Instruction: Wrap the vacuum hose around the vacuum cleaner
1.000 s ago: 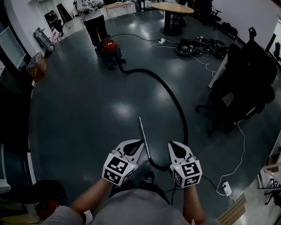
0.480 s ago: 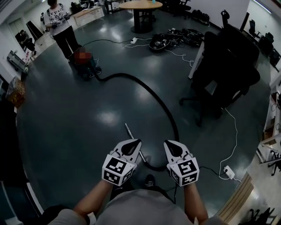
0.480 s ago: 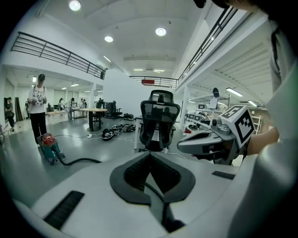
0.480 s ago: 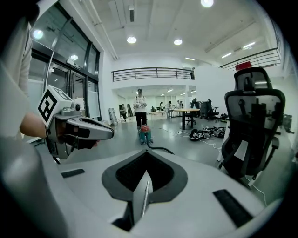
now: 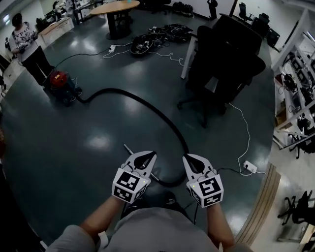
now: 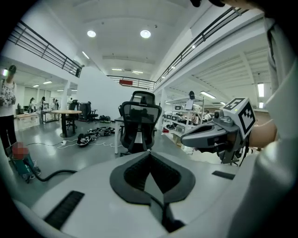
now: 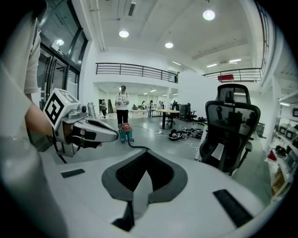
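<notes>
**Head view.** Taken from my head, facing forward and steeply down onto the floor. My left gripper and right gripper sit close under the lens at the lower edge.

**Left gripper view.** The camera rides on my left gripper and sights along its closed jaws, nearly level across the room, toward the office chair. The right gripper enters near the right margin.

**Right gripper view.** Same mounting (mirrored), jaws likewise closed, facing the distant vacuum cleaner. The left gripper shows near the left margin.

**Shared field.** All three views take in the office chair, the vacuum cleaner and the round table.
</notes>
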Demonstrator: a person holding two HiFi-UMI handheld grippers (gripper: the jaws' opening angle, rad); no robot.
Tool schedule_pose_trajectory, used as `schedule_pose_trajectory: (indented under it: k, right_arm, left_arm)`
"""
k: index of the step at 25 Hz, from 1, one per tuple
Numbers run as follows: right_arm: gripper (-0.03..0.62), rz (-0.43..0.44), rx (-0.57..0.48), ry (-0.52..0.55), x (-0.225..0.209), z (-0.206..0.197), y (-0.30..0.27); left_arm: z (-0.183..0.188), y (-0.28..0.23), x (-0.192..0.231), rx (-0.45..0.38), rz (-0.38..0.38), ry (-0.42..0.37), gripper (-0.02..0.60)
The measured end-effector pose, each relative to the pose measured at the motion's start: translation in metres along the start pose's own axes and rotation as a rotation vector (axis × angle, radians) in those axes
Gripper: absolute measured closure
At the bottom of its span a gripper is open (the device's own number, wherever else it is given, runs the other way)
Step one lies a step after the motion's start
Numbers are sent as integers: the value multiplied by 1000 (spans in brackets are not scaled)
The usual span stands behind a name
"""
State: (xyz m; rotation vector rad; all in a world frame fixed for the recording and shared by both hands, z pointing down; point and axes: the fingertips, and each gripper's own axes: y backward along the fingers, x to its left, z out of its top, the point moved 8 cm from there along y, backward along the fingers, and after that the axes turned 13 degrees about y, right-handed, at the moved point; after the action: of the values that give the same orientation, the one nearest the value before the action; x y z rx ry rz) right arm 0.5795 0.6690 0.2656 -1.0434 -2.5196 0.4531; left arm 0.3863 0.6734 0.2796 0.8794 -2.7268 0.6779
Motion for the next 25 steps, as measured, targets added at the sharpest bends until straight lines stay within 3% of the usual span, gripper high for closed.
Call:
schedule_pose_trajectory:
  k: [6, 12, 17, 25]
  right_arm:
    - [589, -59, 56, -25, 16, -14, -3]
    - [589, 0, 85, -123, 17, -53, -16]
    - [589, 119, 146, -169, 25, -117, -30]
    - [589, 326, 266, -204, 44, -267, -95]
  left_arm:
    - [-12, -18, 18, 95, -136, -32, 574]
    - [-47, -51, 27, 229, -183, -61, 574]
    - [-117, -90, 35, 358, -150, -48, 573]
    - [-258, -150, 58, 497, -97, -18, 574]
